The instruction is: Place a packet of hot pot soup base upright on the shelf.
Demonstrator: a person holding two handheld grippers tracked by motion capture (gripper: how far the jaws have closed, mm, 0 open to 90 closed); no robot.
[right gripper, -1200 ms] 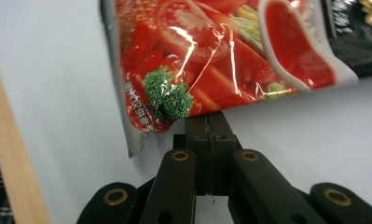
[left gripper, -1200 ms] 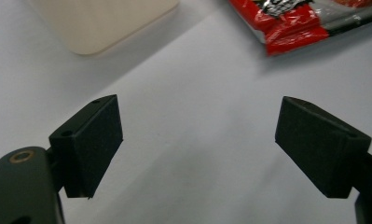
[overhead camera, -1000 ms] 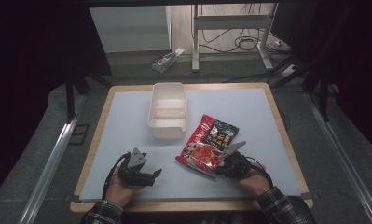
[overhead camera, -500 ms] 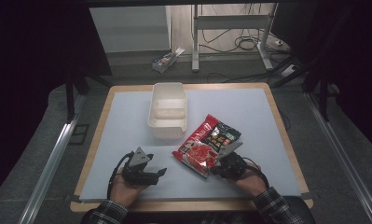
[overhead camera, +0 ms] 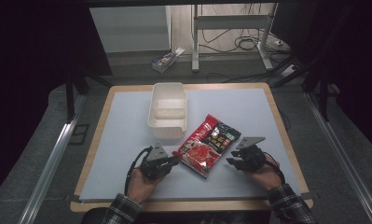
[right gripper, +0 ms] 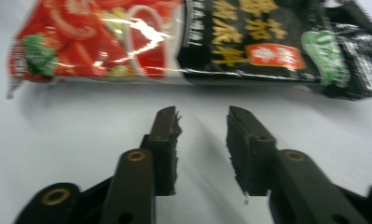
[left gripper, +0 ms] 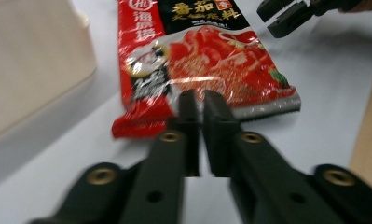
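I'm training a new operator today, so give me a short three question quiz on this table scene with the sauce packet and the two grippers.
1. True or false: the red sauce packet lies inside the white container.
2. Which gripper has its jaws shut at the packet's edge? A) left gripper B) right gripper
3. Fill in: the right gripper's jaws stand ____, with nothing between them.

Key:
1. False. The packet lies flat on the table mat, beside the container.
2. A. Whether its jaws pinch the packet's edge cannot be told.
3. Open. They have just been opening, and the packet lies apart, ahead of them.
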